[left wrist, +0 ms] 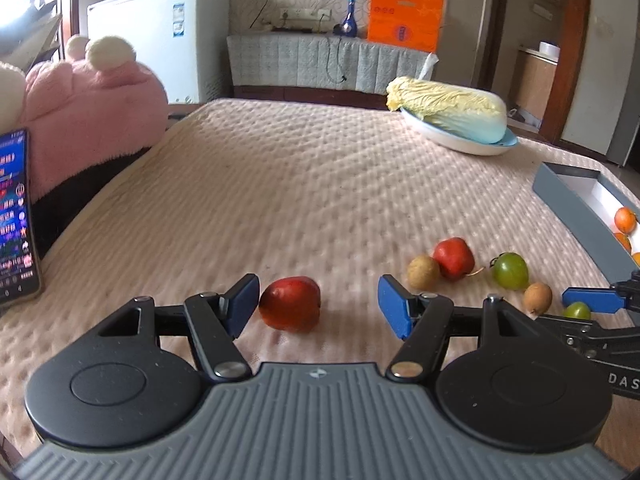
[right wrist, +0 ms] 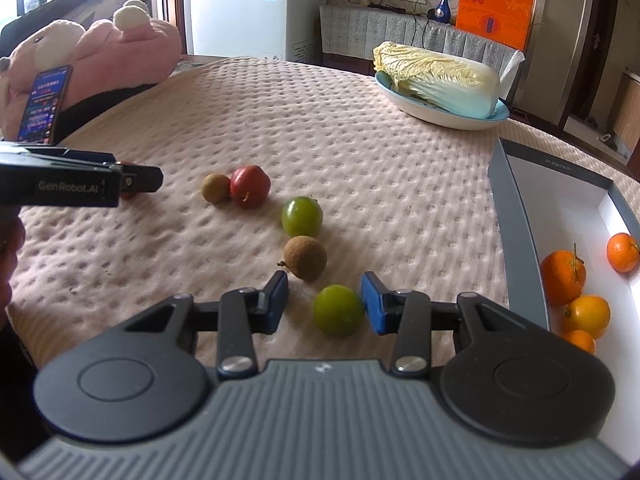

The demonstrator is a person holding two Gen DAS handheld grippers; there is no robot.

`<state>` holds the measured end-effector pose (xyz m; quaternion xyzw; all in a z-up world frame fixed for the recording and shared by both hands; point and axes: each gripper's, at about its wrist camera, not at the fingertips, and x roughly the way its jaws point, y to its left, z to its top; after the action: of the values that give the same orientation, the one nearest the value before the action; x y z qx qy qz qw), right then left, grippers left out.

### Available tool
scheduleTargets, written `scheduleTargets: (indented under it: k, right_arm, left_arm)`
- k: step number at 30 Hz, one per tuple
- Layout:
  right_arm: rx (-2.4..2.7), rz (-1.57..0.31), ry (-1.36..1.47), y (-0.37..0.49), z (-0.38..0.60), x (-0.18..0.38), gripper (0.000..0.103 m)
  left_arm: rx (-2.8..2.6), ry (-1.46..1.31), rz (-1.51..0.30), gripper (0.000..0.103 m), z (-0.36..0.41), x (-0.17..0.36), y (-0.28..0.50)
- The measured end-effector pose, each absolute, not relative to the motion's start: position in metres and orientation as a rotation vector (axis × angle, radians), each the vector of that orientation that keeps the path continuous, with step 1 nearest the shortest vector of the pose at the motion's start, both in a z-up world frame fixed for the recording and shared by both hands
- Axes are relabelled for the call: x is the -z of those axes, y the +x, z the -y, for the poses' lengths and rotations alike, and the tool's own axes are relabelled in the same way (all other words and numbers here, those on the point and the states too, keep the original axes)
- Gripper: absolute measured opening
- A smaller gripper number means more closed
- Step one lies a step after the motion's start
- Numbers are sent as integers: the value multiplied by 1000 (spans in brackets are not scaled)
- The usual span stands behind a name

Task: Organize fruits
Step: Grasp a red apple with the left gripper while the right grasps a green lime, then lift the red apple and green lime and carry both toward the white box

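On the pink padded tabletop, a red fruit (left wrist: 290, 304) lies between the jaws of my left gripper (left wrist: 318, 302). The left pad is right beside it and the right pad stands well clear, so the gripper is open. My right gripper (right wrist: 326, 302) has a small green fruit (right wrist: 338, 310) between its jaws. The right pad touches the fruit and the left pad is apart from it. Ahead lie a brown fruit (right wrist: 306, 258), a bigger green fruit (right wrist: 302, 216), another red fruit (right wrist: 250, 186) and a second brown one (right wrist: 216, 188). A grey box (right wrist: 520, 232) at the right holds several oranges (right wrist: 562, 276).
A napa cabbage (right wrist: 436, 76) rests on a pale blue plate (right wrist: 436, 118) at the far right of the table. A pink plush toy (left wrist: 92, 120) and a lit phone (left wrist: 16, 216) stand along the left edge. My left gripper (right wrist: 140, 178) reaches in at the left of the right wrist view.
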<state>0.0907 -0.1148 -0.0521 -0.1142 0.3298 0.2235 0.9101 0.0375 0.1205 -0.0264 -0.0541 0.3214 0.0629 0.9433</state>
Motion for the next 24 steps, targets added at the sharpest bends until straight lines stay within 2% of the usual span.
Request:
scheduleTargets:
  k: [3,5,7,13,14,15,24]
  right_arm:
    - [-458,-675,-250,89,113,52,43]
    - [-451,-673,-261,88,113,51,42]
    - [-446,-675,-268,87,113,51,40]
    - [-443,-682,-268,85,117,51,37]
    - [-445,-683,-268,85,117,51,34]
    - [-450,-685,-269,85,117,51,30]
    - [-460,-690,-268,81,121,47,28]
  left_arm:
    - [-141,-124,-685,68,-125,33,40]
    - [-130,-133,-686,57,-126,34,40]
    - [-123,-140,-690,53,-128,35,41]
    - [-129,-116,-686,51,-124,36,42]
    - [-136,-107,-685,43,-123,36,42]
    - [-141,-102,-684,40,-123,36,41]
    - [-142,-114,-684,39,-126,34,38]
